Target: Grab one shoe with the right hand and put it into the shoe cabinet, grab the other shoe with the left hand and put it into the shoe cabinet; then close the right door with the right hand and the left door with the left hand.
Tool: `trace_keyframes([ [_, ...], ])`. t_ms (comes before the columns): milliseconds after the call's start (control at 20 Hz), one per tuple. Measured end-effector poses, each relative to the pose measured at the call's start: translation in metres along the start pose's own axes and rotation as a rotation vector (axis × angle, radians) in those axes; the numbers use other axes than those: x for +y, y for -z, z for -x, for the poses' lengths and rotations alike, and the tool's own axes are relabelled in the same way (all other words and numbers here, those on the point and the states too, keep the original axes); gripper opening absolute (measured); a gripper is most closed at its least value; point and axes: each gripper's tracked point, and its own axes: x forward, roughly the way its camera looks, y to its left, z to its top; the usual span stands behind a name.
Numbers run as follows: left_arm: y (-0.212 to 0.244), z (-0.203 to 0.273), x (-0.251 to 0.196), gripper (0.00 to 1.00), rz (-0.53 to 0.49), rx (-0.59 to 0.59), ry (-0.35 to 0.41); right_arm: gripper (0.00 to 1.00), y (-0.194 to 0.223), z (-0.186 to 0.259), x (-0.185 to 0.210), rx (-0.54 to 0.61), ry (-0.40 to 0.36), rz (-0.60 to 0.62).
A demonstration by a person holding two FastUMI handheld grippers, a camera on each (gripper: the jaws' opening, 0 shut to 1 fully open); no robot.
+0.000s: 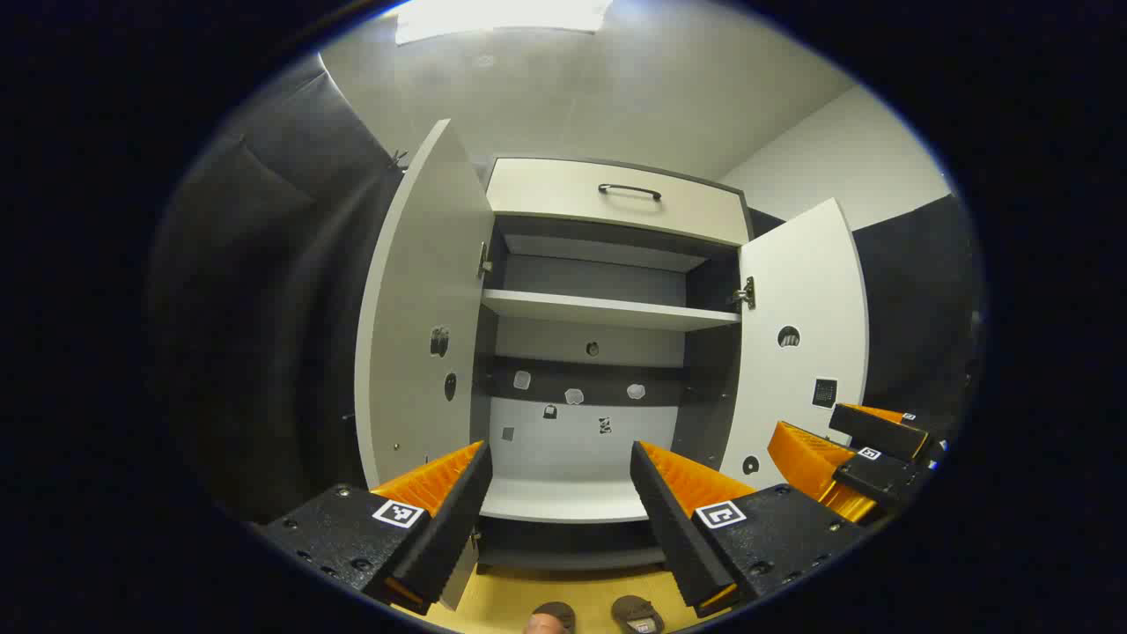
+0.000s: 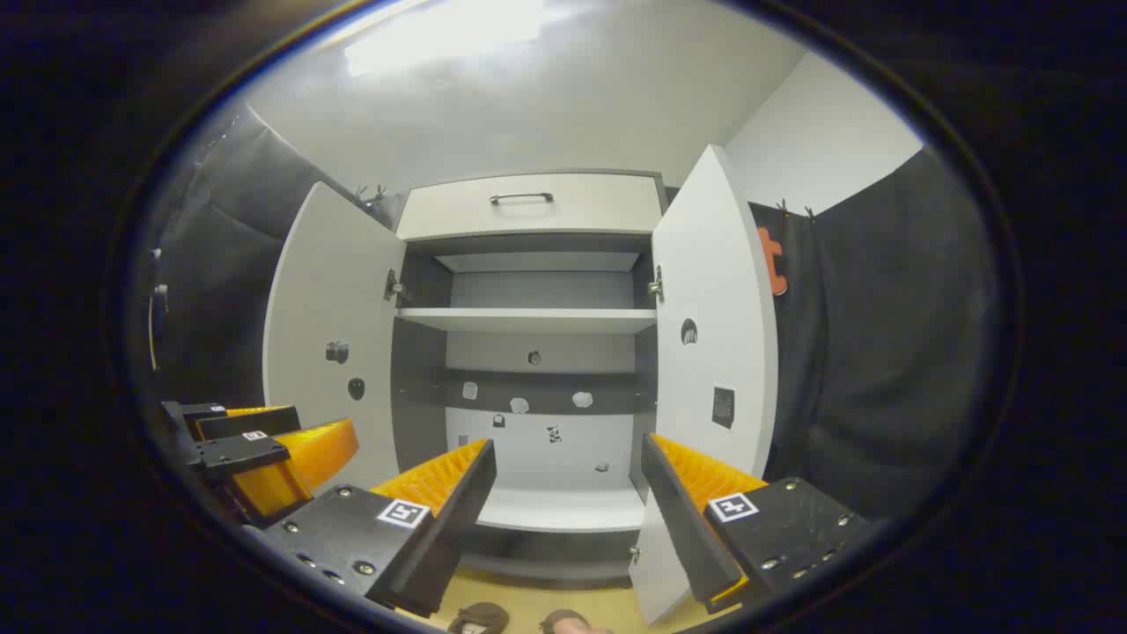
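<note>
Both tools, left tool (image 1: pixel 559 493) and right tool (image 2: pixel 568 493), gape wide, empty. Shoes (image 1: pixel 638 614) lie on floor beneath them, before open shoe cabinet (image 1: pixel 607 310). Lower right tool first.

Each tool is built from two black blocks studded with small screws and bolts. Every block is tipped with a long wedge-shaped finger, faced in ribbed orange on one side and matte black on the other. A small white square tag with a black pattern is fixed on each block. This is seen on the left tool (image 1: pixel 559 493) and the right tool (image 2: pixel 568 493).
</note>
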Motion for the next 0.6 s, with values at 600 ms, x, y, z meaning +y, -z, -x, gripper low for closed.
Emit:
trace_keyframes([
  [600,-0.0007,-0.0056,0.0104,0.96,0.003,-0.004,-0.057,0.99,-0.0016,-0.0067,-0.0033,-0.018,-0.019,0.008],
])
